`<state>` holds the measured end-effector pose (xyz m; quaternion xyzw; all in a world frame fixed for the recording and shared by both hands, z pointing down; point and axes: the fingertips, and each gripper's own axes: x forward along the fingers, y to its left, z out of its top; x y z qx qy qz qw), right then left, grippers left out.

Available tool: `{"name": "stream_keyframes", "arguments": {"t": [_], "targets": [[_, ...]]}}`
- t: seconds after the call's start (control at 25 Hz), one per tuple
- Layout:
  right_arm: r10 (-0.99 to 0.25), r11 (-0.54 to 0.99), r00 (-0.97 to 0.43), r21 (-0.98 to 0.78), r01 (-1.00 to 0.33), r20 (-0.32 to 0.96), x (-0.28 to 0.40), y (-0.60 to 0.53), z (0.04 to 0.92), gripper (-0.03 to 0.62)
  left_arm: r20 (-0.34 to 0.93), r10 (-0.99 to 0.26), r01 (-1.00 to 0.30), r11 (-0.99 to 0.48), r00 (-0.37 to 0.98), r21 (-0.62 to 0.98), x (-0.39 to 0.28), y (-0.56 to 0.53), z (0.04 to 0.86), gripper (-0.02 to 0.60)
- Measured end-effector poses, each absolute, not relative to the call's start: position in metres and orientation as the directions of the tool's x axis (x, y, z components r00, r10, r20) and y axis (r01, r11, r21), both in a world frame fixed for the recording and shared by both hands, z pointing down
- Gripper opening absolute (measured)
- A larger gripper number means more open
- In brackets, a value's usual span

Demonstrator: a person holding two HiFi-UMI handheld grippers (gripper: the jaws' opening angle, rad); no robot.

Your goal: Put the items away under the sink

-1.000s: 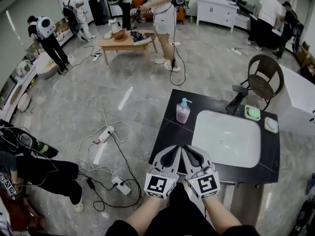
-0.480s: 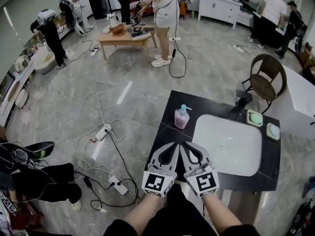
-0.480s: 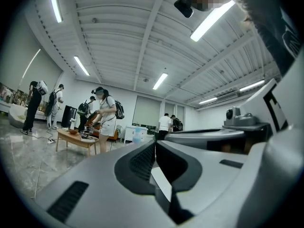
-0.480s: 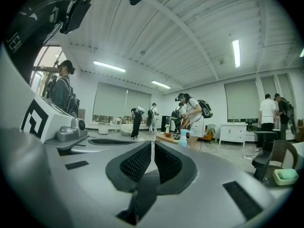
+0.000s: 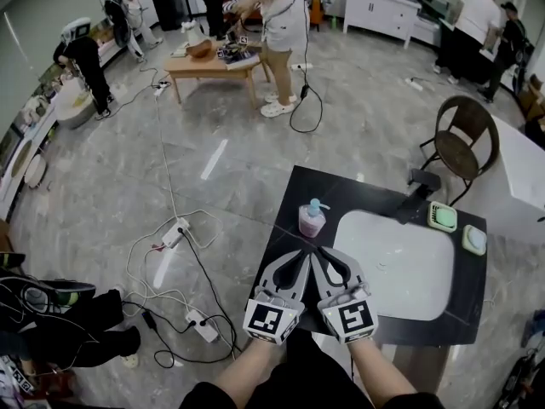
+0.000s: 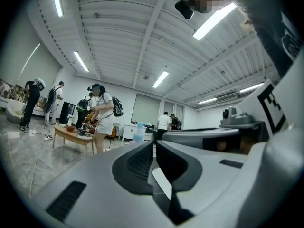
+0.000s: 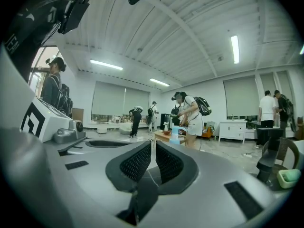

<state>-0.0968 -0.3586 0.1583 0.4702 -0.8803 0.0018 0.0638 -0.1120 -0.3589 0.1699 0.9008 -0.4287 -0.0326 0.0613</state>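
Observation:
A pink pump bottle [image 5: 312, 220] stands on the black counter [image 5: 289, 228], left of the white sink basin [image 5: 394, 262]. Two green soap dishes [image 5: 441, 216] [image 5: 473, 239] lie at the basin's far right, beside a black tap [image 5: 417, 192]. My left gripper [image 5: 303, 255] and right gripper [image 5: 324, 255] are side by side over the counter's near left part, both shut and empty, a little short of the bottle. The bottle [image 6: 138, 133] shows beyond the shut left gripper [image 6: 154, 145]. From the right gripper [image 7: 154, 145] I see the bottle [image 7: 175, 134], the tap [image 7: 267, 159] and a dish [image 7: 289, 176].
A dark round chair [image 5: 461, 147] stands behind the counter. Cables and power strips [image 5: 180, 231] trail over the grey floor to the left. Several people stand around a low wooden table [image 5: 211, 65] far off. A white cabinet [image 5: 380, 11] lines the back wall.
Both grippers have moved forward together over the counter, so the pump bottle and the sink now sit nearer to them. Their jaws look unchanged.

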Motion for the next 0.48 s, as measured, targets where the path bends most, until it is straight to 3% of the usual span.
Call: {"name": "stream_keyframes", "arguments": {"t": [0.48], "targets": [[-0.839,0.538,-0.529,0.041,-0.842,0.128,-0.077,-0.399,0.167,0.038,0.038,-0.785,-0.781,-0.607,0.618,0.146,-0.109,-0.394,0.193,0.012]]}}
